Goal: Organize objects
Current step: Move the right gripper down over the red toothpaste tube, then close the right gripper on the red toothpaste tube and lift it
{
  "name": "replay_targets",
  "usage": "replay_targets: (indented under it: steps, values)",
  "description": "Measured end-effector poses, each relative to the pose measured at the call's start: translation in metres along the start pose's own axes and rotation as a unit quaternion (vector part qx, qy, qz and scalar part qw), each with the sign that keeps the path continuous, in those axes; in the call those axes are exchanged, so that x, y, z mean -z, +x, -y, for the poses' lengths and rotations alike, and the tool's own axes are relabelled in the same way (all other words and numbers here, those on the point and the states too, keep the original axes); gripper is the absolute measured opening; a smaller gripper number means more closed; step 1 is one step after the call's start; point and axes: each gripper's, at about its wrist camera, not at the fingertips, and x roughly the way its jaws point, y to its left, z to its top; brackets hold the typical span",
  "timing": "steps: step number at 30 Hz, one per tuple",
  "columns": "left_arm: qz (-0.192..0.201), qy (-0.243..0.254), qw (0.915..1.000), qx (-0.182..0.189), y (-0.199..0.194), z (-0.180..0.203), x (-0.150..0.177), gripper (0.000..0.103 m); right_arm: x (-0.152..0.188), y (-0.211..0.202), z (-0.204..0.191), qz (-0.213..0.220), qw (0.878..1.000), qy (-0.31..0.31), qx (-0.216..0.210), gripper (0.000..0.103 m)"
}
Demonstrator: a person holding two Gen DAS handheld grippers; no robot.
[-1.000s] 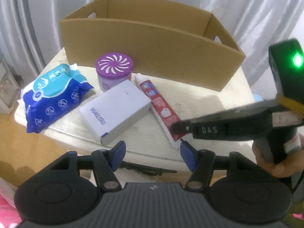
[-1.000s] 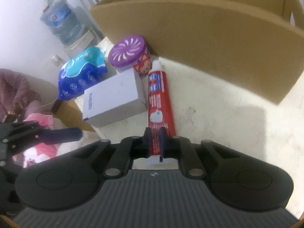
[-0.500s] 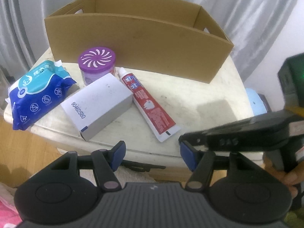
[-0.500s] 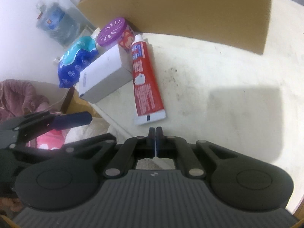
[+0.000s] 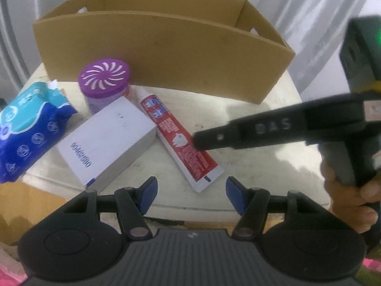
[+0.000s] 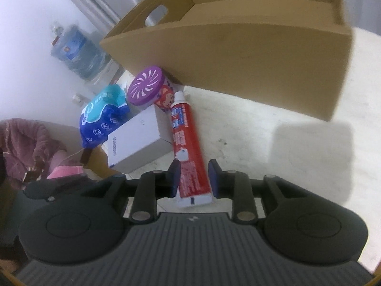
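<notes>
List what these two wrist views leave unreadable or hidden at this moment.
- Cardboard box floor: hidden by its front wall in the left wrist view, mostly hidden in the right wrist view.
- White box print: too blurred to read, both views.
- Right claw: opening around the toothpaste tube; whether the pads touch it is unclear.
- Wipes pack: cut off by the left wrist view's edge.

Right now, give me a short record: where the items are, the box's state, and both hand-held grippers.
box: cardboard box at the table's back, nothing visible inside
items: wipes pack, purple-lidded jar, white carton, toothpaste tube, all on table
left hand-held gripper: open, empty
right hand-held gripper: opening, tube's tail between its jaws
</notes>
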Motion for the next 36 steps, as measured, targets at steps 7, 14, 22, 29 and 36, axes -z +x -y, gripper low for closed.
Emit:
replay_targets:
  steps: [7,14,22,29,36]
  values:
    - [-0.018,0.008,0.9997,0.017,0.02,0.002,-0.011,0.059,-0.006,0.024,0.003,-0.03,0.999,0.015,-0.015,0.028]
    - [-0.019,0.005,0.9996,0.019,0.032,0.001,-0.019,0.057,-0.006,0.032,0.009,-0.042,0.998,0.031,-0.034,0.025]
    - [-0.018,0.011,0.9997,0.008,0.035,0.008,-0.021,0.057,-0.006,0.032,0.014,-0.047,0.997,0.042,-0.041,0.02]
    - [-0.022,0.016,0.9996,0.008,0.034,0.019,-0.016,0.057,0.002,0.027,0.018,-0.048,0.996,0.053,-0.047,0.02]
    - [-0.027,0.024,0.9993,0.01,0.034,0.035,-0.009,0.057,0.014,0.018,0.024,-0.048,0.995,0.069,-0.05,0.02]
